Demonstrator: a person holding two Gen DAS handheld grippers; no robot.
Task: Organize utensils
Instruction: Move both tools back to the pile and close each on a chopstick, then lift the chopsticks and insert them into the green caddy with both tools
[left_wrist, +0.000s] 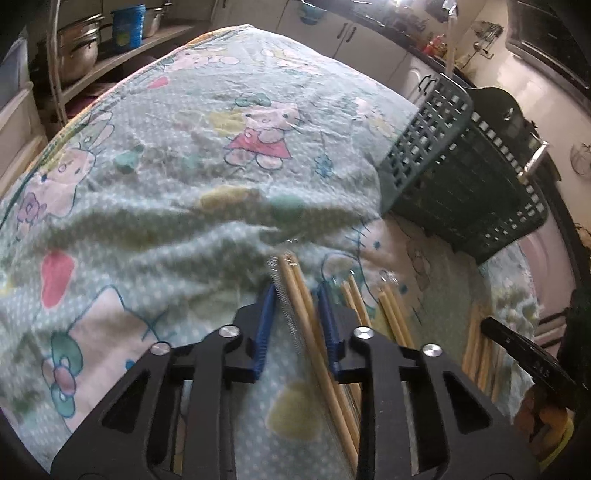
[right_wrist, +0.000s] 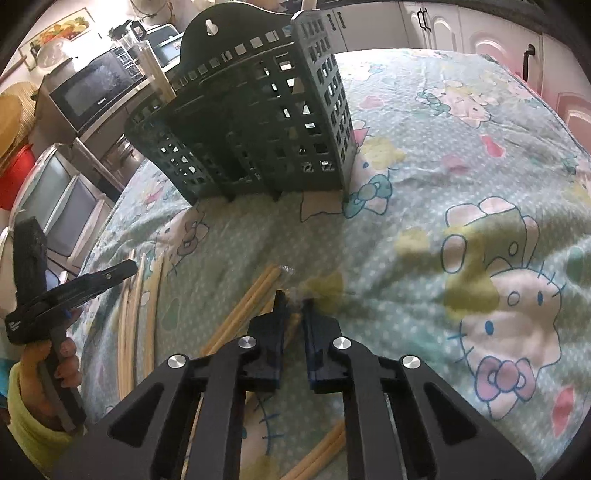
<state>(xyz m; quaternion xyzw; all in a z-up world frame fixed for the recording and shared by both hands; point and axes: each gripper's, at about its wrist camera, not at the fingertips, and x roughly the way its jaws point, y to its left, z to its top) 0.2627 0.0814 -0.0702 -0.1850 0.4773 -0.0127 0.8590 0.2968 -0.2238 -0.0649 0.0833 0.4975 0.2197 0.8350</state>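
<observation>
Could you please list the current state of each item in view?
Left hand-held gripper: open around a wrapped chopstick pair.
Right hand-held gripper: nearly closed, pinching a chopstick wrapper.
Green utensil basket: upright, apparently empty.
Loose chopsticks: lying on the cloth.

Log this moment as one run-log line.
left gripper: open around wrapped chopsticks | right gripper: closing on chopsticks | green basket: upright

Microwave (right_wrist: 96, 94), steel pots (left_wrist: 79, 46), printed cloth (left_wrist: 184, 166)

Utensil basket (right_wrist: 258, 122) upright on the cloth (right_wrist: 443, 184), chopstick pairs (right_wrist: 243, 310) scattered before it.
</observation>
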